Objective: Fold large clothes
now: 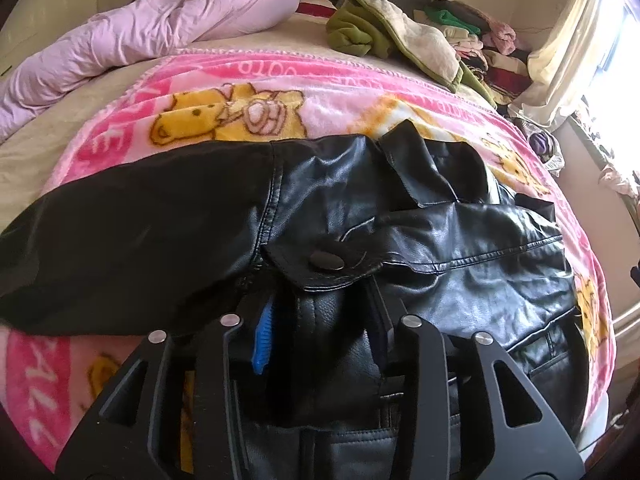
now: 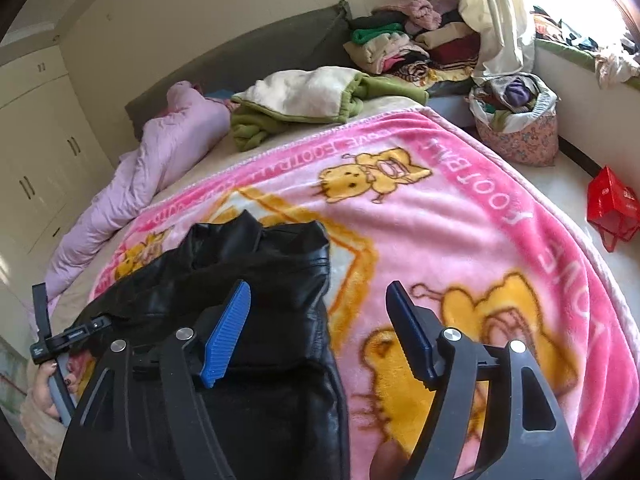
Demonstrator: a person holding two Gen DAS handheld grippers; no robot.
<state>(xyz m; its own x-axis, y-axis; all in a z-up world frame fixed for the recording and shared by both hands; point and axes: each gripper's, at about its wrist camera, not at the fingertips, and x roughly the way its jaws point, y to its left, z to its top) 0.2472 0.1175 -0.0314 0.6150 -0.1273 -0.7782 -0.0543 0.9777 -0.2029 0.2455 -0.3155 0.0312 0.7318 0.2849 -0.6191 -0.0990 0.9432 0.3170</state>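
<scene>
A black leather jacket point(image 1: 400, 208) lies on a pink cartoon blanket point(image 1: 280, 80) on the bed, one sleeve stretched to the left. My left gripper point(image 1: 320, 336) is shut on a fold of the jacket near a snap-button tab point(image 1: 326, 260); leather bunches between its fingers and one blue pad point(image 1: 264, 336) shows. In the right wrist view the jacket point(image 2: 248, 272) lies at lower left on the blanket point(image 2: 460, 220). My right gripper point(image 2: 318, 332) is open and empty over the jacket's right edge, its left pad point(image 2: 226, 332) above the leather.
A lilac duvet point(image 1: 160, 28) lies bunched at the back left. A green and cream fleece point(image 2: 304, 96) and stacked clothes point(image 2: 412, 48) sit near the headboard. A floral bag point(image 2: 516, 124) and a red bag point(image 2: 612, 208) stand on the floor at right.
</scene>
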